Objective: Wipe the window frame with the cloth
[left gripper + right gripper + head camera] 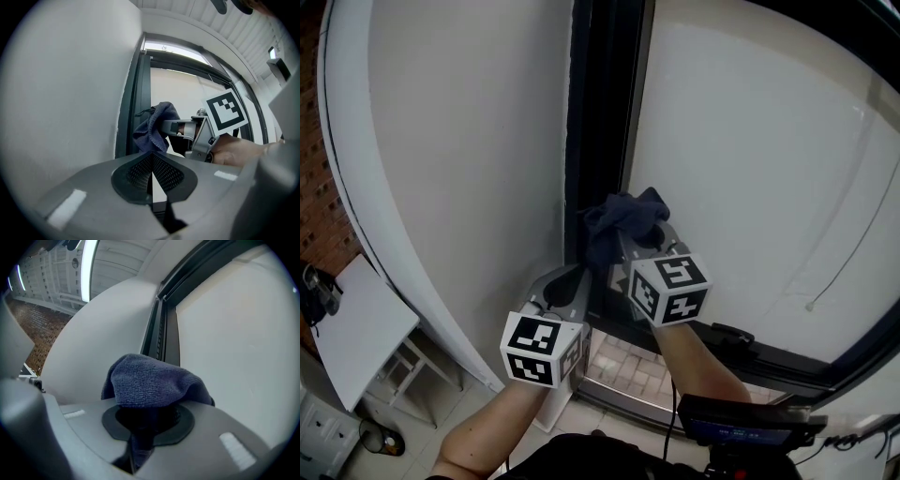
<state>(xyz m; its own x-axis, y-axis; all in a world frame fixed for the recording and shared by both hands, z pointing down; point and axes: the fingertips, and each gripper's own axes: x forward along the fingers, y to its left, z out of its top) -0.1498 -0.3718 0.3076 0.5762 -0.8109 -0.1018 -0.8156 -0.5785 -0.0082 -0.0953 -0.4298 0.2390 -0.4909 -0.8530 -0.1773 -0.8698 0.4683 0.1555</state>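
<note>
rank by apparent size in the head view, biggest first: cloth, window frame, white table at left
1. window frame
2. white table
3. cloth, only a little smaller than the table, though it sits much nearer the camera

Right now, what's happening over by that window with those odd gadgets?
A person holds a pair of tongs in each hand. The right tongs are shut on a dark blue cloth, holding it up at the window frame, apparently to wipe it. The left tongs are shut with nothing in them, just below and beside the cloth.
</note>
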